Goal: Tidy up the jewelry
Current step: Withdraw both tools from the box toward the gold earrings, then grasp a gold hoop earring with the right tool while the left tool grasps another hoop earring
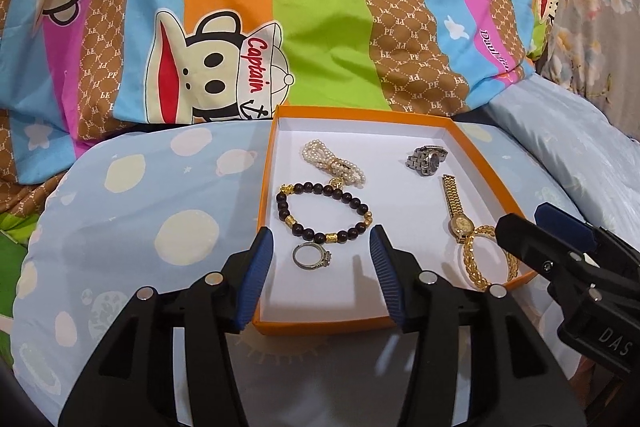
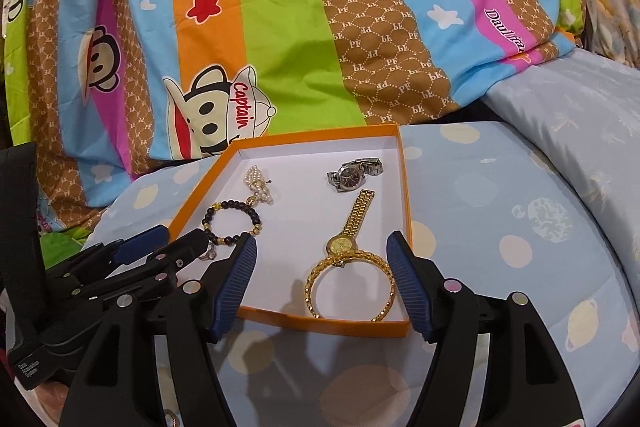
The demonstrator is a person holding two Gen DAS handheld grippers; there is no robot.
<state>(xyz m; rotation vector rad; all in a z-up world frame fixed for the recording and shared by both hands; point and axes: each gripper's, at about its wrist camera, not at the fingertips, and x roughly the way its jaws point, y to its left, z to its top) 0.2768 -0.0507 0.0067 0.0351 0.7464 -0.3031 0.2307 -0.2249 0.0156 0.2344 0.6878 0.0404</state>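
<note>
My left gripper [image 1: 322, 247] gapes empty above a ring [image 1: 312, 255]; my right gripper [image 2: 322, 259] gapes, perhaps touching a gold bangle [image 2: 350, 283].

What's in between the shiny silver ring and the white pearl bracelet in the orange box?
The dark wooden bead bracelet with gold charms lies between the silver ring and the white pearl bracelet. The left wrist view shows it best.
</note>
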